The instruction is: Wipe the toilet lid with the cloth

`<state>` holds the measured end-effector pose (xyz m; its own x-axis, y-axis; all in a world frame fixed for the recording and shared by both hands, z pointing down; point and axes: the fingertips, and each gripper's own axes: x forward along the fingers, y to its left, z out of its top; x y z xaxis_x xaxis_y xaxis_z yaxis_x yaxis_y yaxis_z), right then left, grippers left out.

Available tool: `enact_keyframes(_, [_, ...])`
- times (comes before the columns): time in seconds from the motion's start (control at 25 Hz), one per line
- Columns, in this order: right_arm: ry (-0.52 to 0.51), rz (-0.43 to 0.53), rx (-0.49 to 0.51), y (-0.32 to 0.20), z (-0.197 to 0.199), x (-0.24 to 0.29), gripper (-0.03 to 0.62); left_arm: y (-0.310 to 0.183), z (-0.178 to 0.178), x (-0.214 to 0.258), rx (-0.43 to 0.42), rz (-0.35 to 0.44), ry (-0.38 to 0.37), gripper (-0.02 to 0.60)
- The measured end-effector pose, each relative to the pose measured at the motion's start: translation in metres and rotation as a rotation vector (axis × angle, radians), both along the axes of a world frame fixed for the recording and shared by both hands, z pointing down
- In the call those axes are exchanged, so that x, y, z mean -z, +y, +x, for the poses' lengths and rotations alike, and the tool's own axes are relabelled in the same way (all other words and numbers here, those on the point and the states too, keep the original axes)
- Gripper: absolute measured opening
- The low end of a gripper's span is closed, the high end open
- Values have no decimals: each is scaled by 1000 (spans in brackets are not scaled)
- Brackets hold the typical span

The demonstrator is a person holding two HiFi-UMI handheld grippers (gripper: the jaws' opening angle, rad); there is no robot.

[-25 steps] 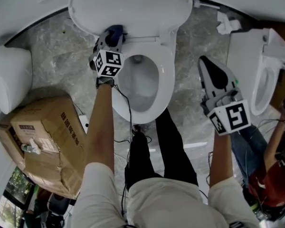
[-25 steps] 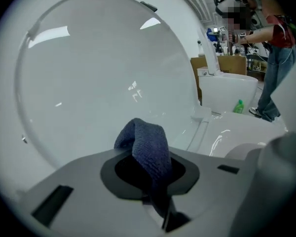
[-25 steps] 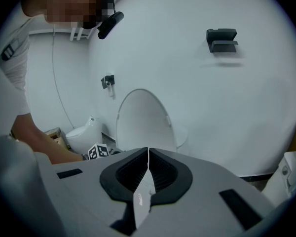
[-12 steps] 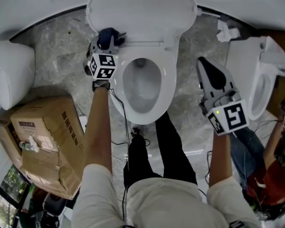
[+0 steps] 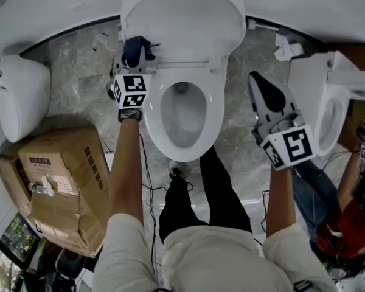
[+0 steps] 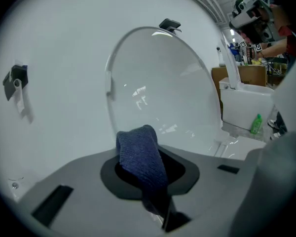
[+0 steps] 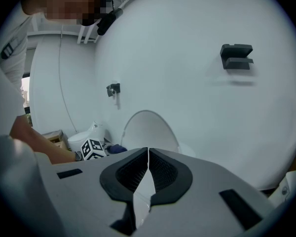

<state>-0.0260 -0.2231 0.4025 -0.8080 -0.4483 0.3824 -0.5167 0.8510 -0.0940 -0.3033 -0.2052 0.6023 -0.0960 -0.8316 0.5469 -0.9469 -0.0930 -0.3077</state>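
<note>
The toilet lid (image 5: 182, 23) stands raised behind the bowl (image 5: 184, 111). The left arm (image 5: 129, 163) reaches forward along the bowl's left side. Its left claw (image 5: 136, 52) pinches the blue cloth (image 5: 134, 45) near the lid's lower left edge. The right claw (image 5: 263, 89), pressed together and empty, points forward over the floor (image 5: 237, 132).

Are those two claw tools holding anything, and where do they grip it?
The left gripper pinches a dark blue knitted cloth by its lower end; the rest sticks up past the jaws. The right gripper is shut, empty.
</note>
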Motion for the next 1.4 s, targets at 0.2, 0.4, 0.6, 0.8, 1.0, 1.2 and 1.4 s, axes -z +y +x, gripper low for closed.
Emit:
enact_keyframes(0.2, [-10,21,5,-7,-8,20,29,-9,1,36,3,50,10,61])
enact_keyframes(0.4, [-7,40,18,-13,-17,35,29,-16,9,78,2,124,43,61])
enact_keyframes(0.6, [-4,56,28,-18,-24,48,29,-16,19,112,7,183,104,61])
enact_keyframes(0.8, [-1,72,37,-23,-28,57,31,-6,27,141,3,237,151,61])
enact_keyframes(1.0, [1,90,67,-30,-33,68,31,9,38,179,-14,302,187,61])
enact_keyframes(1.2, [2,120,103,-38,-40,78,31,24,46,219,-10,359,217,61])
enact_keyframes(1.4, [2,138,141,-45,-51,84,32,36,61,251,-27,377,214,61])
